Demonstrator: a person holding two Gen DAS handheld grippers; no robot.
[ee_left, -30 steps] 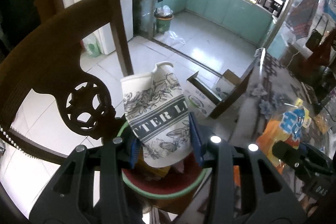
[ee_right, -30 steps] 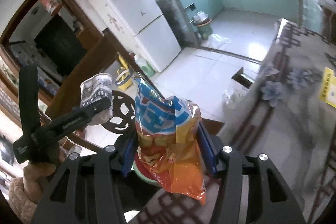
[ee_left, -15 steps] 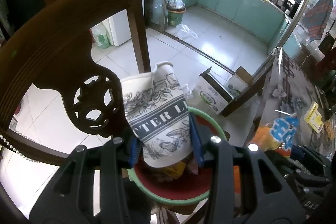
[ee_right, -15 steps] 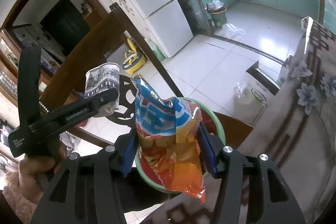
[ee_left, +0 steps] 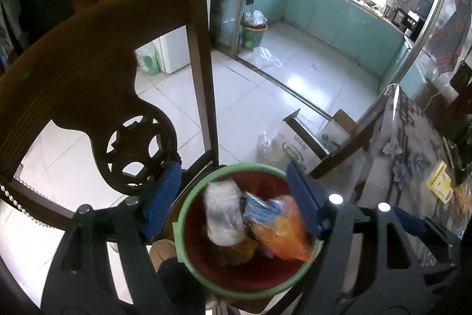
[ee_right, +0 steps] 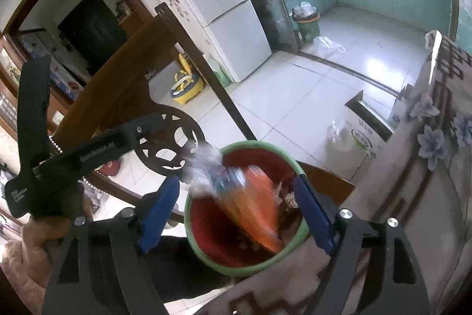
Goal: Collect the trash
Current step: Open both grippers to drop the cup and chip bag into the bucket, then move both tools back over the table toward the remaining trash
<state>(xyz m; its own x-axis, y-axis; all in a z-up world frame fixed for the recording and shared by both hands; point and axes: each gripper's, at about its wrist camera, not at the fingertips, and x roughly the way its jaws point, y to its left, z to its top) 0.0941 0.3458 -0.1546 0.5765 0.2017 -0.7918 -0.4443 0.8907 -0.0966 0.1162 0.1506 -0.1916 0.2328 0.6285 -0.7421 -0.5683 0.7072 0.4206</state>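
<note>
Left wrist view: left gripper (ee_left: 233, 197) poised over a green-rimmed red bin (ee_left: 188, 253), jaws opening with nothing between the pads. Crumpled paper cup (ee_left: 222, 216), blurred, lying inside the bin just below and between the jaws, long axis running roughly away from the camera, toward the carved wooden chair back (ee_left: 88, 73) beyond the left jaw. Orange-and-blue snack bag (ee_left: 277, 232) beside the cup, under the right jaw, slanting down toward the near rim.

Right wrist view: right gripper (ee_right: 236, 208) above the same bin (ee_right: 295, 244), jaws opening, pads clear of everything. Snack bag (ee_right: 253, 211) smeared by motion between and below the jaws, long axis steeply tilted, lower end pointing at the near right rim. Pale blur of the cup (ee_right: 203, 164) at the far rim, ahead of the left jaw. Left gripper (ee_right: 88, 152) off to the left, held in a sleeved hand (ee_right: 38, 232).

Likely risks: light bag catching the rim and sliding out toward the flowered tablecloth (ee_right: 436, 143); cup bouncing off the far rim onto the tiled floor (ee_left: 177, 102).
</note>
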